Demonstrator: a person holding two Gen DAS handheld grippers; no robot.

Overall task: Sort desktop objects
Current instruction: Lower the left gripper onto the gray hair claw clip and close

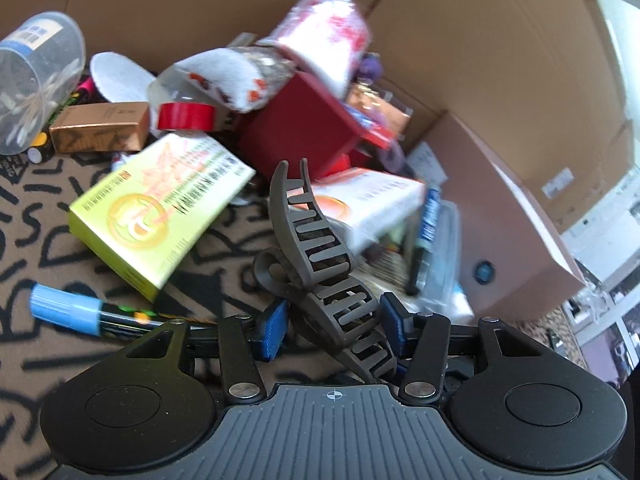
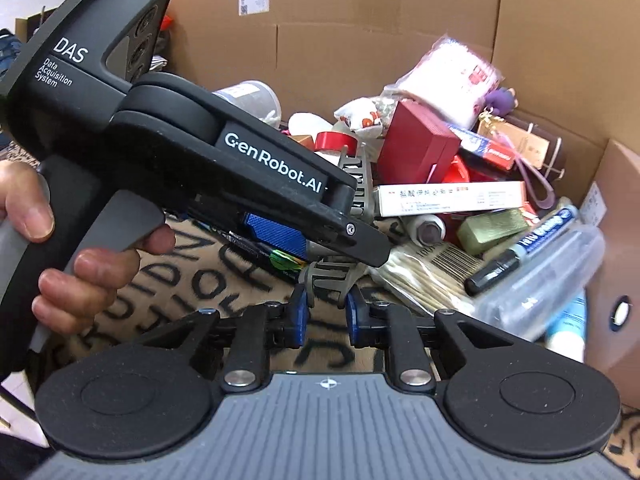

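- The left tongs (image 1: 334,322) are closed on a grey hair claw (image 1: 320,252), which is held tilted at the lower middle of the left wrist view.
- In the right wrist view, the right tongs (image 2: 327,312) are seen narrowly parted around the lower end of the same claw (image 2: 328,276); firm contact cannot be told.
- A hand (image 2: 76,248) is seen at the left edge, gripping the left handle.
- A yellow-green box (image 1: 160,208) lies left of centre on the patterned desk (image 1: 48,240).
- A red box (image 1: 296,128) sits in the pile above.
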